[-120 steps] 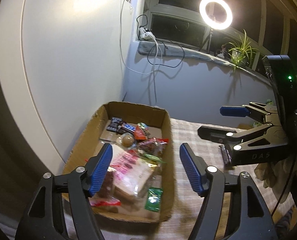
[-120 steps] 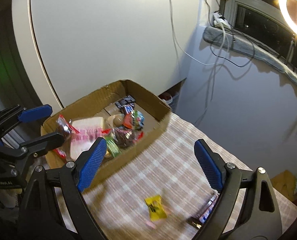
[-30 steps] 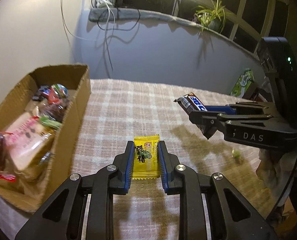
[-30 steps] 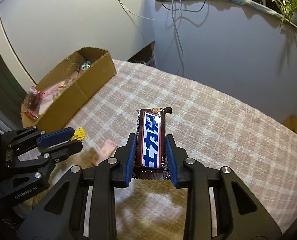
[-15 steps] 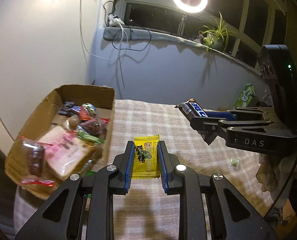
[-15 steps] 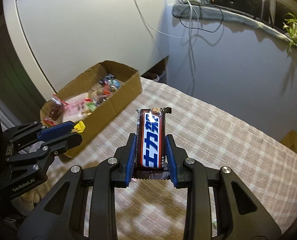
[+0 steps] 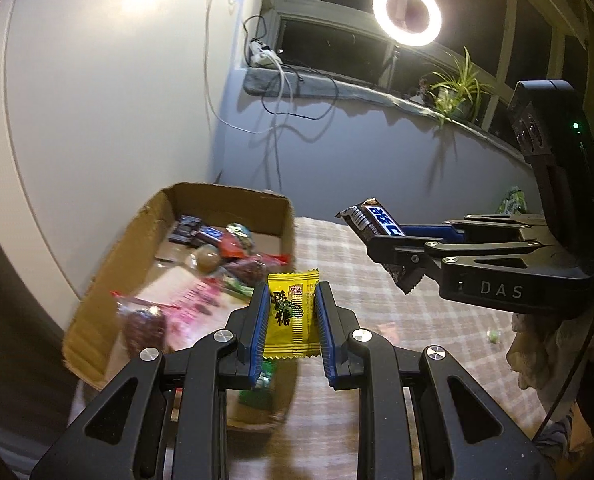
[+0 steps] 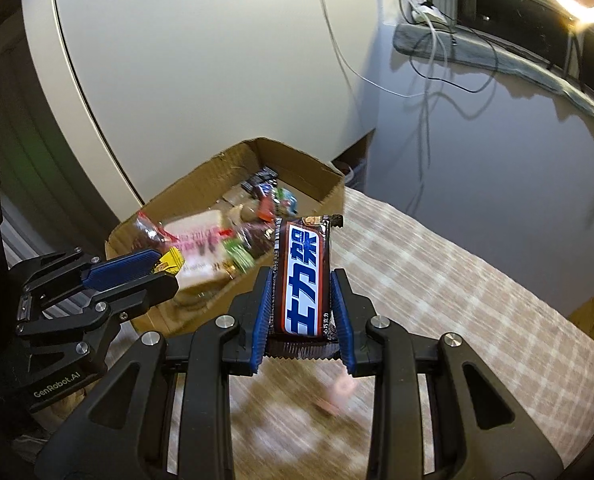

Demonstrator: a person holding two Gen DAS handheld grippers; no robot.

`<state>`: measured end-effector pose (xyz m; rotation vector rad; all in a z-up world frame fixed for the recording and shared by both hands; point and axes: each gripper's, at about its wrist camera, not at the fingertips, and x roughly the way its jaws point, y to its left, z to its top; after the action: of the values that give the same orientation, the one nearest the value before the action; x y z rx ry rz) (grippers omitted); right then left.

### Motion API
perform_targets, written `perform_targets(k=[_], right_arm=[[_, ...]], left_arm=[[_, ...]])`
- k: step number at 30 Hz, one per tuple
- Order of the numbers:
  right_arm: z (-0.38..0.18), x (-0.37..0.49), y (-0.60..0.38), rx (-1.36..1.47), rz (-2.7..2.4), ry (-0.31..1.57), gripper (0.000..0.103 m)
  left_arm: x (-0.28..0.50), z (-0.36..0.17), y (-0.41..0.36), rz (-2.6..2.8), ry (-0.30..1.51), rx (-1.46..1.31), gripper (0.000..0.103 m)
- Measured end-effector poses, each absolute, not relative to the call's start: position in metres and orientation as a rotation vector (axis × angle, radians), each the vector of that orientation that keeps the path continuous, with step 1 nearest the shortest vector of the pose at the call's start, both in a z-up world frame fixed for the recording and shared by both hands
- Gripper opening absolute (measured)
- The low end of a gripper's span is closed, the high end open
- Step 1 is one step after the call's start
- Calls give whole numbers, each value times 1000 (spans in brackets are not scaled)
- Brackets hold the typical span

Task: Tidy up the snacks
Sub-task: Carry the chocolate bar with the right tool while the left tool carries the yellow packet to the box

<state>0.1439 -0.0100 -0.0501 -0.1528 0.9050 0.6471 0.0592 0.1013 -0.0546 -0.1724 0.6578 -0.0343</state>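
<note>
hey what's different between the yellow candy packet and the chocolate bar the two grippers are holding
The yellow packet is flat and nearly square; the chocolate bar is long, narrow and thicker. The packet is plain yellow with dark print; the bar is dark brown with a white and blue label. The left gripper clamps the packet, the right gripper the bar. Both stand upright in shut jaws, lifted off the table near the box.

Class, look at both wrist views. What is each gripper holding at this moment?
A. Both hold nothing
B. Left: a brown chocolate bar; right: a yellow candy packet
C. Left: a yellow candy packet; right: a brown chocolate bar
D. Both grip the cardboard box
C: the left gripper is shut on the yellow candy packet, and the right gripper is shut on the brown chocolate bar.
</note>
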Motion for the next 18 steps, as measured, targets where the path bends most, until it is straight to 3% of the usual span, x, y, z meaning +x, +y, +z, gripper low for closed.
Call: perform_targets(k=[18], right_arm=[[-63, 178, 47, -161, 719, 937, 30]], left_arm=[[74, -56, 136, 21, 646, -205, 22]])
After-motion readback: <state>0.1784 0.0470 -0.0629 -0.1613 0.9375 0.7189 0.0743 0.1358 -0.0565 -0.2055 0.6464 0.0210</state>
